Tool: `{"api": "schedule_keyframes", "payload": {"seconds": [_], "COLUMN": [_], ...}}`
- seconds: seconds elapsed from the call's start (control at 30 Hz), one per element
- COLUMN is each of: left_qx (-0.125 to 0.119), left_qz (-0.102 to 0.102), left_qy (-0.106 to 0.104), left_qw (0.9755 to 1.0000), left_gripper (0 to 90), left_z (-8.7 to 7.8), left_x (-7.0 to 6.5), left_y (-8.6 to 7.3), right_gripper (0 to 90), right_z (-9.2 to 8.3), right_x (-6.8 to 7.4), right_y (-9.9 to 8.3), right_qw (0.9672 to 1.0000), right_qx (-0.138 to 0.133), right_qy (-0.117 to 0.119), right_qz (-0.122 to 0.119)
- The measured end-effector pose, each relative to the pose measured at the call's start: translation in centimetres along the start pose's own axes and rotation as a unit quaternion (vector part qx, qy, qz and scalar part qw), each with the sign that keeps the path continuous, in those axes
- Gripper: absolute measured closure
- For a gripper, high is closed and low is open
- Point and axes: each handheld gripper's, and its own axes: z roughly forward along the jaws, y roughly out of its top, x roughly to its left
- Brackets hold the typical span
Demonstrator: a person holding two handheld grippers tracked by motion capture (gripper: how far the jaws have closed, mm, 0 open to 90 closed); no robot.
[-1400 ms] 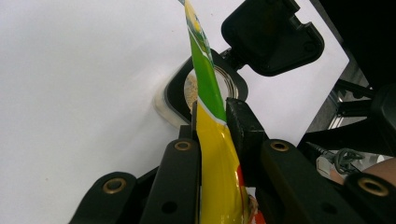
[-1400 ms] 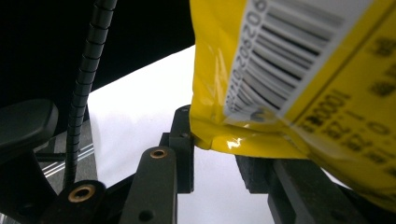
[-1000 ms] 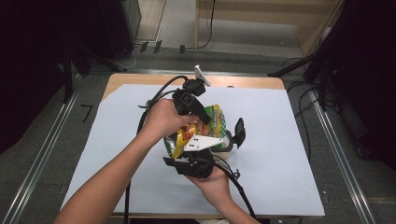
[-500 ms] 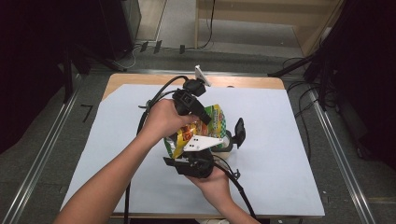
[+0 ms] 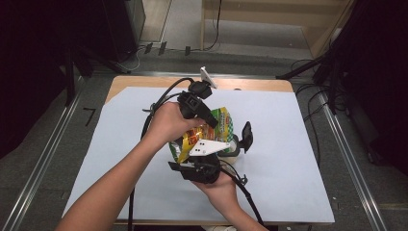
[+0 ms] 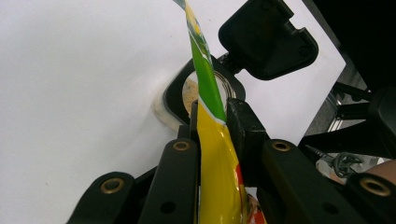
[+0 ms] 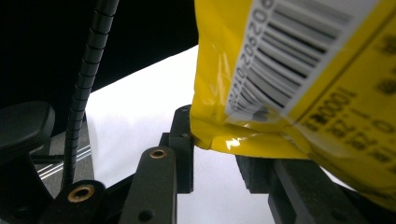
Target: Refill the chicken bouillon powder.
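Nothing has shifted: left tongs (image 6: pixel 212 140) stay clamped on the snack bag (image 6: pixel 215 163), right tongs (image 7: pixel 212 154) grip its lower corner, pouring into the container (image 6: pixel 187 93) just below continues.

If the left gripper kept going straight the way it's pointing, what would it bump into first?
Probably the open container on the white table sheet. The left gripper, shut on the snack bag, points at its mouth, though depth is hard to judge.
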Motion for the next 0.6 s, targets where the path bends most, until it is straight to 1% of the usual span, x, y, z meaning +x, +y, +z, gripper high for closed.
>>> {"api": "schedule_keyframes", "payload": {"seconds": [0.3,0.6], "left_qx": [0.001,-0.004], "left_qz": [0.001,0.002], "left_qy": [0.0,-0.001], "left_qw": [1.0,1.0], "left_gripper": [81.6,81.5], "left_z": [-0.04,-0.18], "left_x": [-0.06,-0.09], "left_y": [0.03,0.09], "right_gripper": [70.9,71.1], "right_z": [0.02,-0.09], "right_x": [0.07,0.06], "right_y": [0.04,0.19], "right_qw": [1.0,1.0], "right_qx": [-0.002,-0.003], "right_qy": [0.001,-0.002], "right_qz": [0.002,0.0]}}
